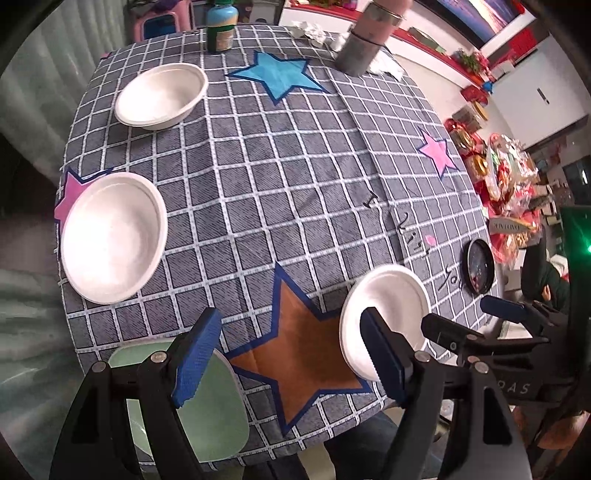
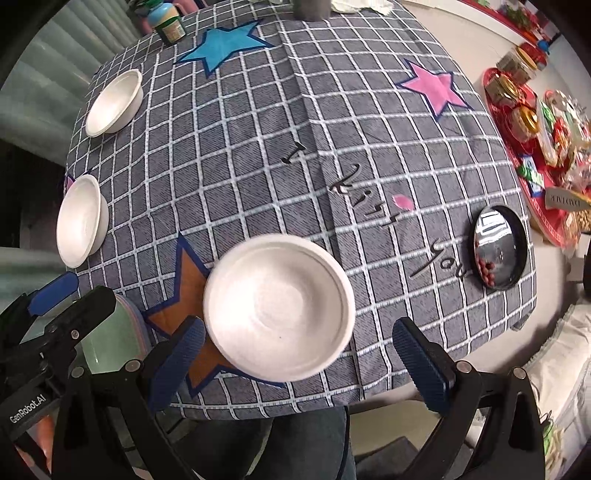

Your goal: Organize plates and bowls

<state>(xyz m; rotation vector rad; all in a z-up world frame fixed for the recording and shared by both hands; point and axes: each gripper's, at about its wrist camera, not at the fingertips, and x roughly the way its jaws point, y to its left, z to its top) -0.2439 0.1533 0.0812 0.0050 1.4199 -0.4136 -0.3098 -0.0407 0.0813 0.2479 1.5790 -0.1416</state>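
Three white bowls lie on the checked tablecloth. One bowl is at the far left, one at the mid left, and one near the front edge by the brown star. A pale green square plate lies at the front left corner. My left gripper is open above the brown star, its left finger over the green plate. My right gripper is open, hovering just in front of the near white bowl.
A black round dish with red bits sits at the right edge. A green-lidded jar and a grey cylinder stand at the far side. A red tray of packaged goods lies beyond the table's right edge.
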